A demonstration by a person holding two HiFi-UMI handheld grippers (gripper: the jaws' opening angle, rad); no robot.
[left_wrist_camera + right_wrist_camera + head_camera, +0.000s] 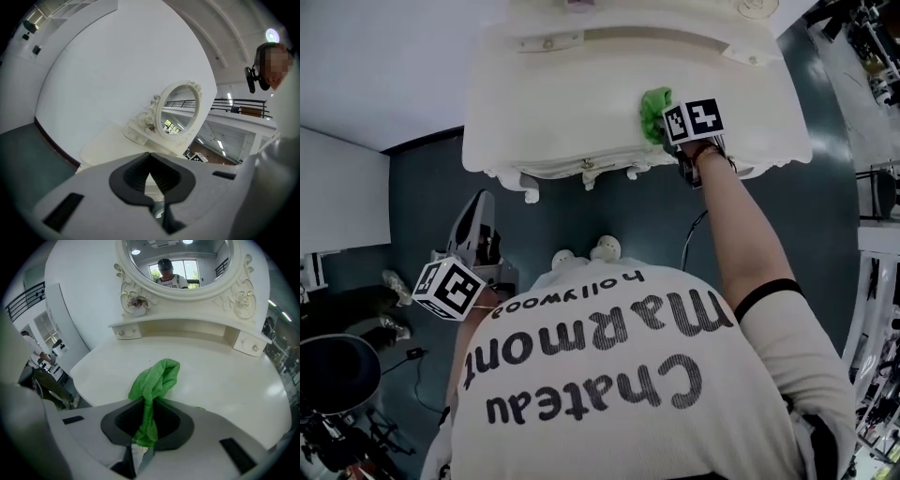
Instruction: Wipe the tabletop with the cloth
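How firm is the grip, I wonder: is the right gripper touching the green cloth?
Touching. In the right gripper view the right gripper is shut on the green cloth, with a bunched strand pinched between its jaws.

Open tabletop (225,376) ahead, mirror (178,263) behind it

The right gripper (677,127) holds a green cloth (654,111) on the white dressing table (572,103). The left gripper (476,214) hangs low above the dark floor (619,206).
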